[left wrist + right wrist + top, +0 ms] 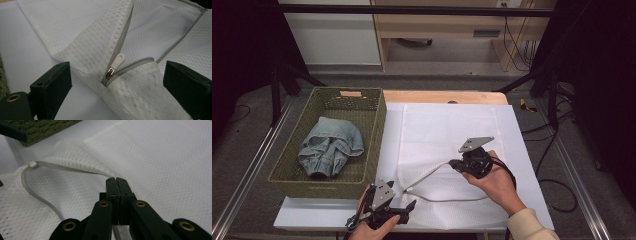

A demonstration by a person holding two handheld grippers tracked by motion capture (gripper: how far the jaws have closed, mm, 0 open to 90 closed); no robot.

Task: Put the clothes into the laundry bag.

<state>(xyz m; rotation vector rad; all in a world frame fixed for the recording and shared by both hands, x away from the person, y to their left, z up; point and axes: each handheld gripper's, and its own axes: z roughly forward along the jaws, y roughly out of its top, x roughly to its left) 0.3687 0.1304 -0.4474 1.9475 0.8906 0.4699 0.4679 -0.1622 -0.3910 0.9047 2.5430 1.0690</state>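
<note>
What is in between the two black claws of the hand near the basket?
In the left gripper view, the white mesh bag and its zipper pull sit between the open jaws of the left gripper, untouched.

left hand-held gripper [411, 205]: black body, grey three-cornered plate on top, blocky black jaws, brass-ringed pivot. right hand-held gripper [453, 163]: same black build, grey plate above, black cable behind, brass rivets along its linkage arms. cream sleeve [527, 223] cuff behind it.

We find no readable text — no label, brand, number or sign. The tan tag [350, 93] on the woven basket's [282, 170] far rim is too small for us to read.
</note>
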